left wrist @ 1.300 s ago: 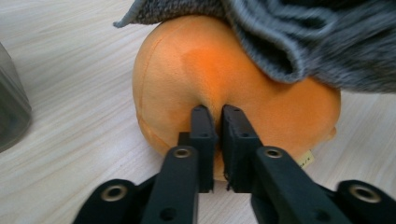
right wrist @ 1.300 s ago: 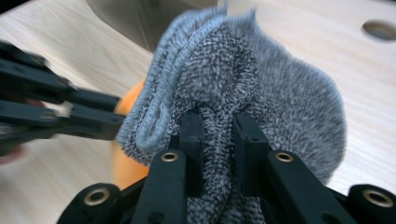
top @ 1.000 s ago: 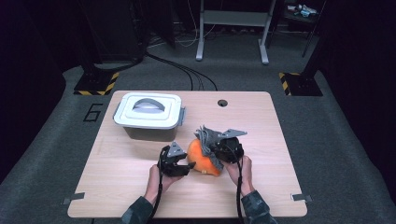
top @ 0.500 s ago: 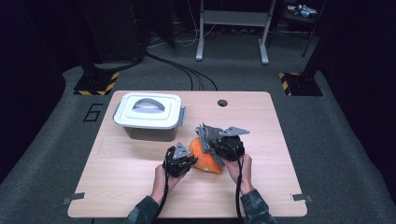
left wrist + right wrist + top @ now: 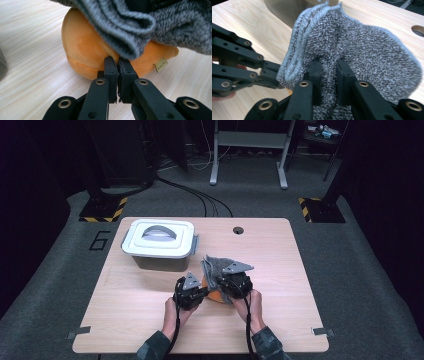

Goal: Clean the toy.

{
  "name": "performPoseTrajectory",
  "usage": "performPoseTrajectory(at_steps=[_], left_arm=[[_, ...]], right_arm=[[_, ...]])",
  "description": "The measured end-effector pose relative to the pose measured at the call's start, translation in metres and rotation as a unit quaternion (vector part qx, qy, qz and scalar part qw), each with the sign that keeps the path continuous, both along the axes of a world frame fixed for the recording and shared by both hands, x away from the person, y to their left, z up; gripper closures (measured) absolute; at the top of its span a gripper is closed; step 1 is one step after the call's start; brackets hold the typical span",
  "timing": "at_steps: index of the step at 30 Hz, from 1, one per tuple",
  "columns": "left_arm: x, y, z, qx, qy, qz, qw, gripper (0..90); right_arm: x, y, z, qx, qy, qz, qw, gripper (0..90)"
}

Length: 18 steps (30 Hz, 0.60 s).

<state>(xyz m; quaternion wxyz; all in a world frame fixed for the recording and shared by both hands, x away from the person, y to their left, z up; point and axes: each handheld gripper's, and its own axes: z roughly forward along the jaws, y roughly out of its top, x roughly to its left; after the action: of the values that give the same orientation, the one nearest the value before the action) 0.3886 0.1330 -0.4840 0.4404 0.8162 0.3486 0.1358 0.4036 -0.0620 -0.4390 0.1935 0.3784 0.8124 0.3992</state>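
Observation:
An orange plush toy (image 5: pixel 85 50) lies on the table (image 5: pixel 280 270) near its front, with a grey knitted cloth (image 5: pixel 367 50) draped over it. My right gripper (image 5: pixel 328 62) is shut on a bunched fold of that cloth and holds it up over the toy. My left gripper (image 5: pixel 118 61) comes in from the left, low against the toy. Its jaws have just been closing and now pinch the cloth's hanging hem (image 5: pixel 130 50). In the high view both grippers meet over the toy (image 5: pixel 215 296): the left gripper (image 5: pixel 202 292), and the right gripper (image 5: pixel 222 282) under the cloth (image 5: pixel 212 266).
A grey box with a white latched lid (image 5: pixel 159 244) stands behind and to the left of the toy. A round cable hole (image 5: pixel 238 230) is near the table's far edge. A small tag (image 5: pixel 160 65) sticks out of the toy. Bare wood lies to the right and in front.
The left gripper's jaws have closed at the cloth's hem. The right gripper has shifted a little with the cloth, and less of the orange toy shows from above.

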Motion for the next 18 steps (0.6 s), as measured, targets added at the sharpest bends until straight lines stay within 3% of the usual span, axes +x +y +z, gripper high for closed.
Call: performPoseTrajectory(at_steps=[13,15,17,18], left_arm=[[-0.003,-0.001,0.001,-0.006,-0.003,-0.005,1.0000,86.6],[-0.004,-0.001,0.001,-0.010,-0.002,-0.003,0.9999,86.6],[-0.004,-0.001,0.002,-0.009,-0.001,-0.003,1.0000,86.6],[-0.004,-0.002,0.002,-0.012,-0.001,-0.001,0.9999,86.6]], right_arm=[[0.002,-0.057,-0.006,0.003,0.004,-0.077,0.9970,77.0],[0.003,-0.061,-0.004,0.003,0.001,-0.079,0.9969,77.0],[-0.004,-0.059,0.009,0.031,-0.010,-0.068,0.9971,77.0],[-0.004,-0.059,0.009,0.031,-0.010,-0.068,0.9971,77.0]])
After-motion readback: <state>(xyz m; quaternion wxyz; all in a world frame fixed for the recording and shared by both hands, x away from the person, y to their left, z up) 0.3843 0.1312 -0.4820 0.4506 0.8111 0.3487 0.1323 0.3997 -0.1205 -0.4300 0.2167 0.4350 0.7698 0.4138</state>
